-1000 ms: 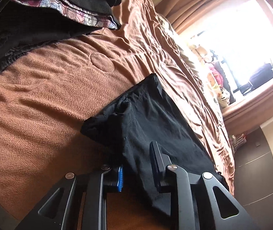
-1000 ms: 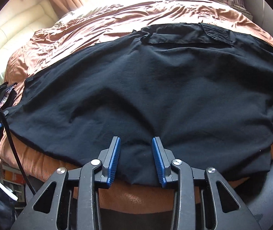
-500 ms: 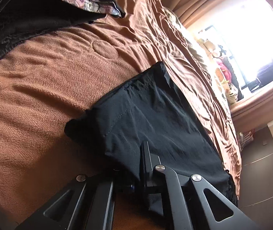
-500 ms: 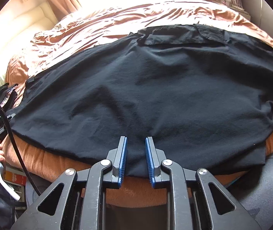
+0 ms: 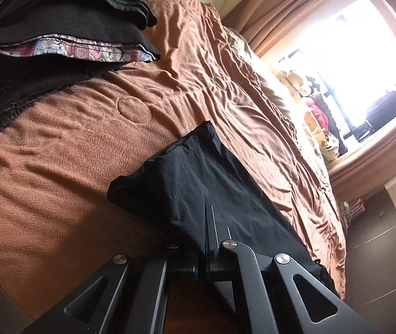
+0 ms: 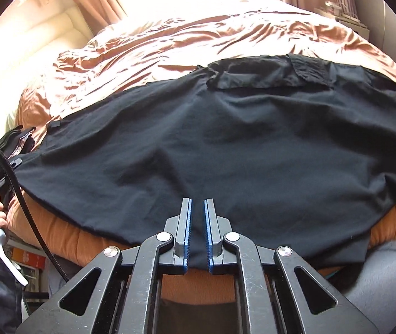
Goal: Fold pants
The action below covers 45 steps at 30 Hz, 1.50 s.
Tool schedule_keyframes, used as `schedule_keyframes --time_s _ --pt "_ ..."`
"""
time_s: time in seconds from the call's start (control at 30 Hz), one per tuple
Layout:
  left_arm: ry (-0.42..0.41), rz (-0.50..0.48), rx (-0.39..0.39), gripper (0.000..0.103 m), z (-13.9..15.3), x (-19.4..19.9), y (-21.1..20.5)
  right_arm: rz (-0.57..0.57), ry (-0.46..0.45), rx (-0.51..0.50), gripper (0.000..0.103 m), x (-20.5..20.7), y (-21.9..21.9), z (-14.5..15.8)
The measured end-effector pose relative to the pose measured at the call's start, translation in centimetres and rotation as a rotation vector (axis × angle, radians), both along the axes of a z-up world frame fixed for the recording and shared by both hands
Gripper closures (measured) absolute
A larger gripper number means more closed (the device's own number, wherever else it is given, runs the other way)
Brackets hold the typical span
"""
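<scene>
1. The left gripper's (image 5: 202, 253) near finger is mostly hidden under the black fabric pants (image 5: 214, 194) draped over it.
2. Ahead and right of it, the window (image 5: 351, 55) is blown out white; the small coloured items (image 5: 313, 117) on its sill are too blurred to identify.
3. Right of the right gripper (image 6: 197, 236), the pants (image 6: 225, 150) run off the frame edge.

Both wrist views look down, close, across the bed (image 5: 58, 167) (sharing the black pants (image 6: 225, 153)).
</scene>
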<state>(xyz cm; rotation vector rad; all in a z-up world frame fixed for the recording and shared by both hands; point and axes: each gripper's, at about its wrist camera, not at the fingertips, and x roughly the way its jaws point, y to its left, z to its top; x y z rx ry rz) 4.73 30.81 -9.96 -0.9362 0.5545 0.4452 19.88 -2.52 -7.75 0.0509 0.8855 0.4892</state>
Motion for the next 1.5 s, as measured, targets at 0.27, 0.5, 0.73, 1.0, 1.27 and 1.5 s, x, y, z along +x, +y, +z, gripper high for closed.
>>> schedule_keyframes --time_s 0.27,0.5,0.73,1.0,1.27,1.5 --pt "-0.055 -0.009 -0.008 0.101 1.6 0.0 -0.2 0.04 0.053 -0.062 0.096 3.5 2.8 -1.5" --pt "-0.07 -0.014 -0.012 0.101 2.5 0.2 -0.3 0.009 0.085 -0.052 0.096 6.9 4.2 -1.5" --pt "-0.066 -0.011 -0.027 0.101 2.4 0.1 -0.1 0.013 0.09 -0.073 0.096 11.1 6.4 -1.4" --pt "-0.05 -0.004 -0.041 0.101 1.7 0.1 0.1 0.01 0.096 -0.085 0.096 15.5 8.6 -1.4" --pt "-0.036 -0.009 -0.012 0.101 2.0 0.2 -0.4 0.008 0.099 -0.07 0.096 18.6 10.1 -1.2" --pt "-0.07 -0.032 -0.021 0.101 3.5 0.5 -0.5 0.015 0.119 -0.06 0.096 18.2 9.7 -1.7"
